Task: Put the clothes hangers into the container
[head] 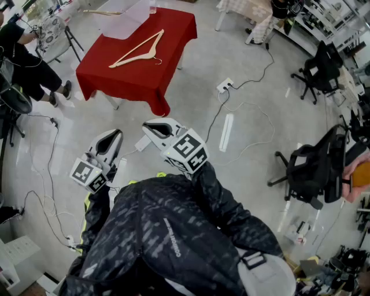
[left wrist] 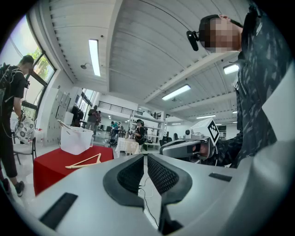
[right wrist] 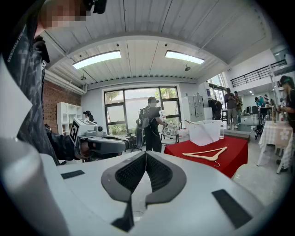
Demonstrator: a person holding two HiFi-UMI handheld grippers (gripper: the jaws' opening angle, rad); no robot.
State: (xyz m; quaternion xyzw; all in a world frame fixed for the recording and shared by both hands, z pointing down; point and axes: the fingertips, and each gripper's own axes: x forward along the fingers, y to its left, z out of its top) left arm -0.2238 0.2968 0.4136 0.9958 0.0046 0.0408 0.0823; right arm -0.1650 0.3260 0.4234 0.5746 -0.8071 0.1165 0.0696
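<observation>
A pale wooden hanger (head: pixel 139 51) lies flat on a red-clothed table (head: pixel 167 63) well ahead of me; it also shows as the hanger (left wrist: pixel 84 161) in the left gripper view and the hanger (right wrist: pixel 205 154) in the right gripper view. A white container (head: pixel 124 23) stands at the table's far side, seen too as the container (left wrist: pixel 75 139) and the container (right wrist: pixel 204 132), with another hanger (head: pixel 103 12) sticking out of it. My left gripper (head: pixel 118 134) and right gripper (head: pixel 149 126) are held close to my chest, far short of the table. Both are shut and empty.
Cables (head: pixel 231 110) and a power strip (head: pixel 224 85) lie on the grey floor between me and the table. Office chairs (head: pixel 315 167) stand at the right. A person in black (head: pixel 26 63) stands left of the table. Other people stand in the background.
</observation>
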